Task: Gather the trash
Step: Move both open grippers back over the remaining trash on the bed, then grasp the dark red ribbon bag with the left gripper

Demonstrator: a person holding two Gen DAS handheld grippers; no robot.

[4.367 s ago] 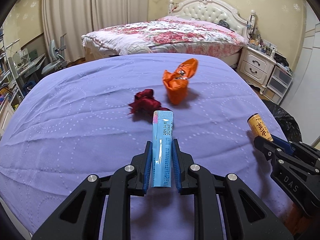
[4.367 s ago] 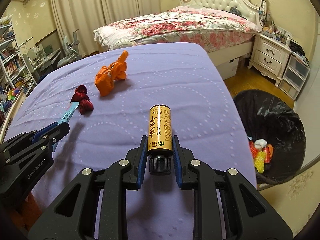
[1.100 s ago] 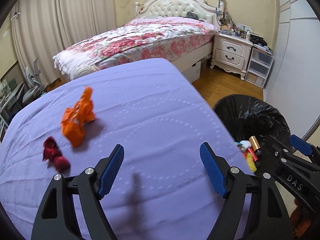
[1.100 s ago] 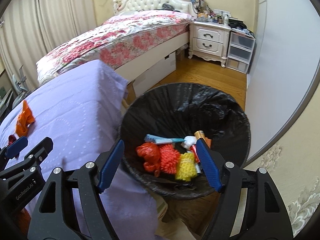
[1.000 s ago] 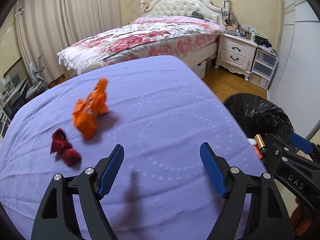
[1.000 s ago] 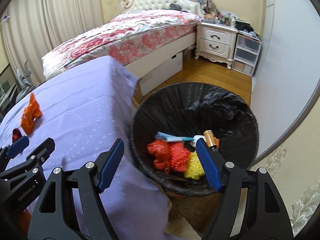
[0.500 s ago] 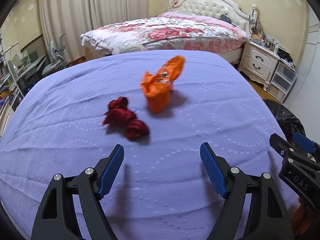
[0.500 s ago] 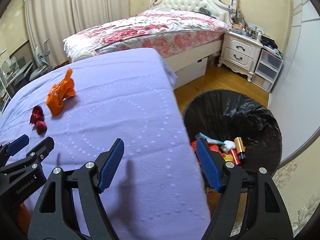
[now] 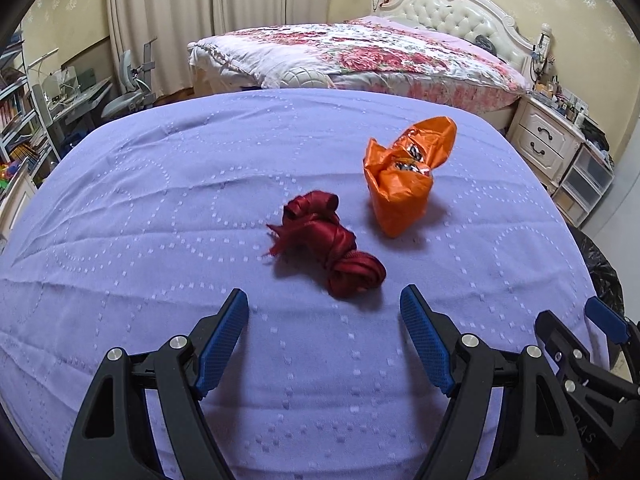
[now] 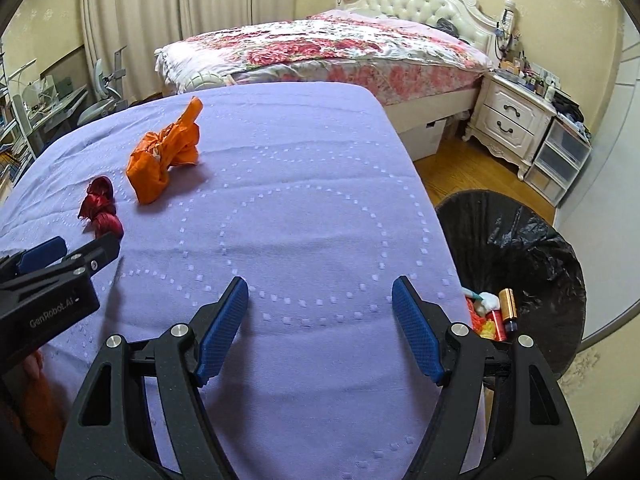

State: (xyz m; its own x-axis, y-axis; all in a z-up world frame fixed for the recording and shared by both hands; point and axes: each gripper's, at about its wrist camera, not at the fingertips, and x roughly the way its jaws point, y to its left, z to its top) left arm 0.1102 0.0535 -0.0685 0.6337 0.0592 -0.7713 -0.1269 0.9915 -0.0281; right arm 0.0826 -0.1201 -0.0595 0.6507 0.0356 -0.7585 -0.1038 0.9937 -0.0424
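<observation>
Trash on purple tabletop, bin partly filled

Bin (image 10: 520, 240), black-lined, standing on the wood floor (image 10: 472, 164) just off the right edge of the tabletop (image 10: 300, 208). Inside, at the near rim: gold can (image 10: 507, 304), red and yellow scraps, white wad, teal strip. Seen only as a dark sliver at the right border from the left wrist camera.

Red ribbon (image 9: 328, 244), crumpled, lying on the purple cloth just ahead of the left hand-held gripper (image 9: 323, 340), closer to its right finger; not touched. Orange bag (image 9: 404, 180), upright and open-topped with wrappers inside, just beyond and to the right of the ribbon, apart from it.

Left hand-held gripper spread wide, holding nothing. Right hand-held gripper (image 10: 320, 332) likewise wide and bare, over plain cloth near the right edge, well apart from both pieces.

Beyond the tabletop: flowered bed (image 10: 320, 52), white nightstand (image 10: 516, 120), curtains (image 9: 208, 20). Nothing between left fingers and ribbon.
</observation>
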